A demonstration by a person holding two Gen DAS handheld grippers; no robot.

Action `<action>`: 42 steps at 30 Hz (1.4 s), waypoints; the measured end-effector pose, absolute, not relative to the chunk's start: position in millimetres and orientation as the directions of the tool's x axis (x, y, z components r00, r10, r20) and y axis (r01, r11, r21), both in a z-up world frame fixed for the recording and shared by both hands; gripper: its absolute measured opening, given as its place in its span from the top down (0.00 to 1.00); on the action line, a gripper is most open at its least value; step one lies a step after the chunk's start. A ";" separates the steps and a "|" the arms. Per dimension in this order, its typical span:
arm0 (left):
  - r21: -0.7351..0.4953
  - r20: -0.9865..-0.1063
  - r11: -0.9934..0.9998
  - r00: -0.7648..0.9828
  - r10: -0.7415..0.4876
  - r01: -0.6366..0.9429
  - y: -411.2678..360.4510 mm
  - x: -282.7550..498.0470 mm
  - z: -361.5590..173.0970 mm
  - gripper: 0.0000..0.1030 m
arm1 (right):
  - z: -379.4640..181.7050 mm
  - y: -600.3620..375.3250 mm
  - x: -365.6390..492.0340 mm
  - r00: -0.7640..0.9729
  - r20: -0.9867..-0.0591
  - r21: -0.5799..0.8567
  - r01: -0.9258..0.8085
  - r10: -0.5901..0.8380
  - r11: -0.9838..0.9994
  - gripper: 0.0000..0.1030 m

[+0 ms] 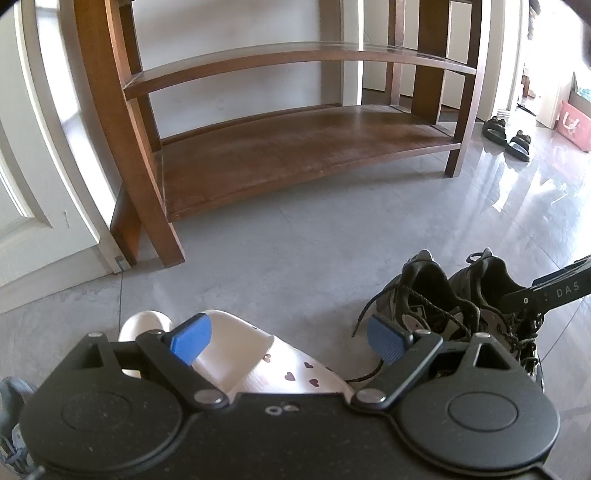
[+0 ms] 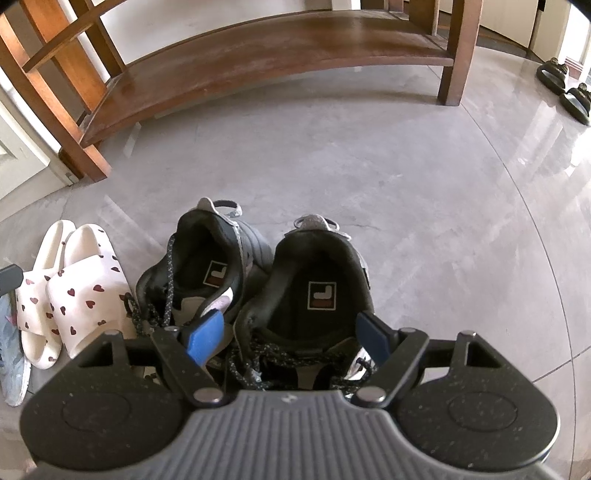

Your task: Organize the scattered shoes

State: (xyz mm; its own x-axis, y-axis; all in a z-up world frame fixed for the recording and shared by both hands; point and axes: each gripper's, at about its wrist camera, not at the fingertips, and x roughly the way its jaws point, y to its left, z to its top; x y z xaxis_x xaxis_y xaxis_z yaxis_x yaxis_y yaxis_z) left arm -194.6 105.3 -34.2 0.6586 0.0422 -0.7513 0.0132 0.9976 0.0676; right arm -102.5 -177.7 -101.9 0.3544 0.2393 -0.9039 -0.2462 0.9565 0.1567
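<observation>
A glossy grey stone-look tiled floor [image 2: 369, 155] mirrors bright daylight at its right side; a dark brown wooden two-tier shelf rack [image 1: 295, 155] stands on it against a plain white wall [image 1: 229, 33]; a white panelled door [image 1: 33, 206] lies just left of the rack; a pink cardboard box [image 1: 574, 123] sits far right.

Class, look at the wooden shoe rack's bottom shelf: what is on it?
The bottom shelf shows bare wood; no shoes are visible on it. Its far left end is cut off from view.

Right gripper [image 2: 288, 338], fingers [image 2: 205, 334] spread astride right-hand dark sneaker [image 2: 317, 291].
</observation>
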 end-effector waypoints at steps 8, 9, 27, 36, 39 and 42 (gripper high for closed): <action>0.068 -0.750 0.998 0.660 0.039 0.018 104.3 -194.0 -33.5 0.11 | -100.8 -178.0 -103.0 0.363 -0.900 0.155 -0.254 0.243 0.955 0.19; 0.068 -0.750 0.998 0.660 0.040 0.017 104.4 -194.1 -33.3 0.11 | -100.4 -177.7 -103.1 0.365 -0.899 0.154 -0.257 0.243 0.954 0.19; 0.067 -0.744 0.998 0.667 0.040 0.015 106.0 -196.1 -31.5 0.11 | -97.7 -175.7 -104.5 0.368 -0.897 0.154 -0.260 0.246 0.953 0.18; 0.070 -0.744 0.997 0.667 0.041 0.016 104.8 -195.6 -31.5 0.11 | -96.7 -176.4 -105.4 0.368 -0.897 0.154 -0.260 0.245 0.953 0.18; 0.071 -0.743 0.997 0.668 0.041 0.017 104.9 -195.7 -31.2 0.11 | -97.2 -175.8 -105.7 0.365 -0.898 0.155 -0.261 0.246 0.953 0.18; 0.070 -0.743 0.997 0.667 0.042 0.015 105.3 -195.8 -31.0 0.11 | -97.4 -175.5 -106.0 0.361 -0.899 0.159 -0.263 0.250 0.952 0.18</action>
